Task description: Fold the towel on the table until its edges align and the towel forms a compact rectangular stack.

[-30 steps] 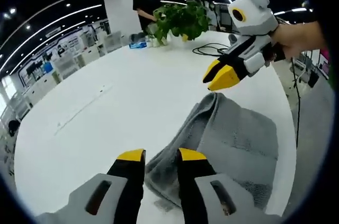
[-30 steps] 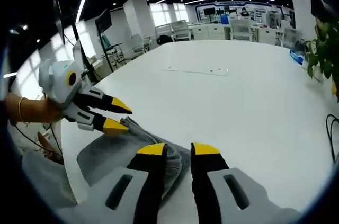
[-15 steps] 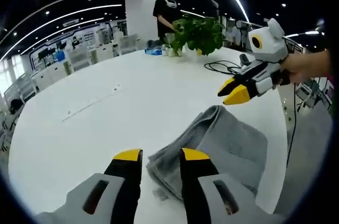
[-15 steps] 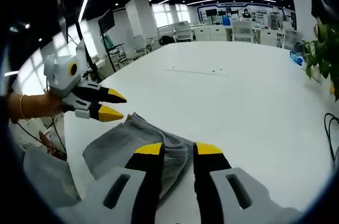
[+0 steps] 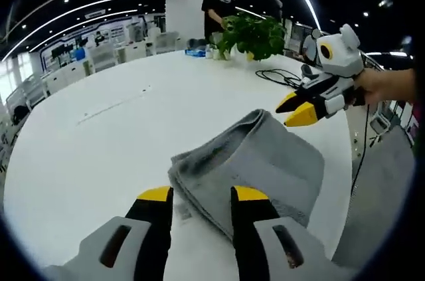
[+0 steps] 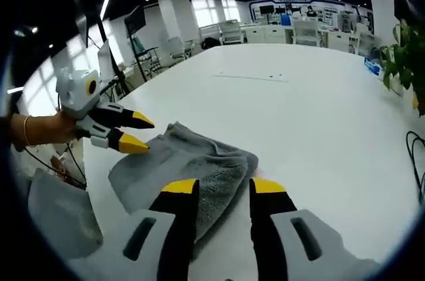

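A grey towel (image 5: 255, 165) lies folded in a loose rectangle on the white table (image 5: 99, 141), near its edge. My left gripper (image 5: 202, 196) hovers open just short of the towel's near corner, with nothing between its fingers. My right gripper (image 5: 297, 109) hangs open beside the towel's far end, held by a hand (image 5: 385, 85). In the right gripper view the towel (image 6: 192, 161) runs from my right gripper (image 6: 222, 187), open above its thick folded end, to my left gripper (image 6: 138, 132), open at the other end. Neither gripper touches the cloth.
A potted plant (image 5: 252, 32) stands at the table's far side, with a person (image 5: 222, 5) behind it. A black cable (image 5: 282, 76) lies near the plant. The table edge runs close along the towel's side. Wide bare tabletop (image 6: 319, 115) stretches beyond the towel.
Both grippers have drawn back a little from the towel, and their jaws stand slightly wider. The towel now lies flatter, with more of its folded shape in view.
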Demonstrator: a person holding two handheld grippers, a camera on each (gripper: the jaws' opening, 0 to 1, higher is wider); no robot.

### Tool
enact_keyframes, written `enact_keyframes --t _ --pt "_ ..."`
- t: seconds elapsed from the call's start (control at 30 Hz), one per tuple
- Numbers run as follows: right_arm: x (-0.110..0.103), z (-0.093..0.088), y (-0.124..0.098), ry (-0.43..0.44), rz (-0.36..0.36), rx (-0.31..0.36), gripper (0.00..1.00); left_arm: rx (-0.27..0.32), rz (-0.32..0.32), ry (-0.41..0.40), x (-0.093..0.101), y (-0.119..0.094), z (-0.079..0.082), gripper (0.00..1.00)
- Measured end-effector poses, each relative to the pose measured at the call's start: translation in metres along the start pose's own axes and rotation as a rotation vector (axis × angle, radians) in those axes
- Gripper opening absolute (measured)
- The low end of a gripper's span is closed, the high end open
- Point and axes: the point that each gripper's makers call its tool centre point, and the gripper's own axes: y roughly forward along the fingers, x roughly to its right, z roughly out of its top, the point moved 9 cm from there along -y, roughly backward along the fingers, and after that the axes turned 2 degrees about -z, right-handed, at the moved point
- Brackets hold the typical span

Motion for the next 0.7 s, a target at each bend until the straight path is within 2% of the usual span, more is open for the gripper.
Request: enact_keyframes --t 0.17,0.33,0.43,0.6,0.7 --pt "-0.002 -0.01 0.002 0.024 0.015 -0.02 0.32 -0.03 0.007 -0.03 0.0 0.002 -0.012 0.35" --pt "-0.003 -0.018 0.009 0.029 0.03 -0.046 0.31 -0.037 0.007 -0.073 -0.001 0.006 -0.018 0.36" --pt "-0.003 -0.023 0.015 0.024 0.034 -0.066 0.3 -0.054 -0.011 -0.079 -0.001 0.01 -0.02 0.34" --pt "-0.003 -0.028 0.024 0.023 0.038 -0.088 0.3 -0.062 -0.049 -0.151 -0.002 0.017 -0.025 0.28" --pt "-0.004 -0.028 0.03 0.013 0.047 -0.097 0.29 -0.059 -0.06 -0.164 -0.001 0.019 -0.026 0.25"
